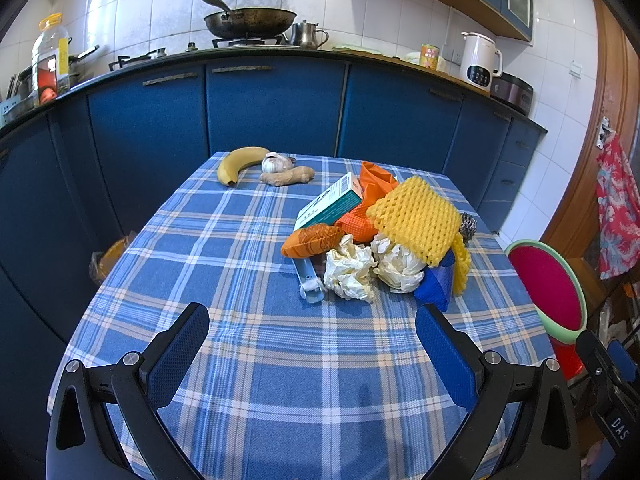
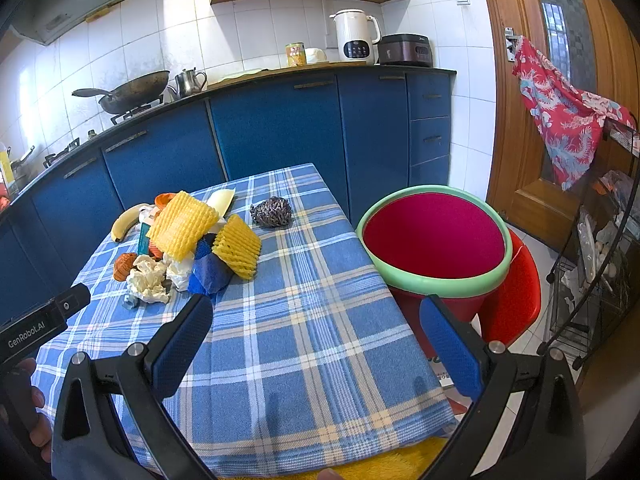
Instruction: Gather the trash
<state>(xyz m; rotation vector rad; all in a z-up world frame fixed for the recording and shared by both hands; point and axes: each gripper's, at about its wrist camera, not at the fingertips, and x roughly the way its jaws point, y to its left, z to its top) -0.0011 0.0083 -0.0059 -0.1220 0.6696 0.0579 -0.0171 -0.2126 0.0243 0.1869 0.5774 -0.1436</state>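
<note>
Both grippers hovered with fingers spread wide and empty: the left gripper (image 1: 312, 320) low in its frame, the right gripper (image 2: 316, 312) likewise. On the checked worktop (image 1: 248, 360) the trash pile (image 1: 376, 232) sat right of centre in the left view: yellow foam netting (image 1: 416, 220), crumpled tissues (image 1: 348, 272), a teal box (image 1: 332, 204). A red bin (image 2: 434, 236) with a green rim stood at right, beside the worktop.
</note>
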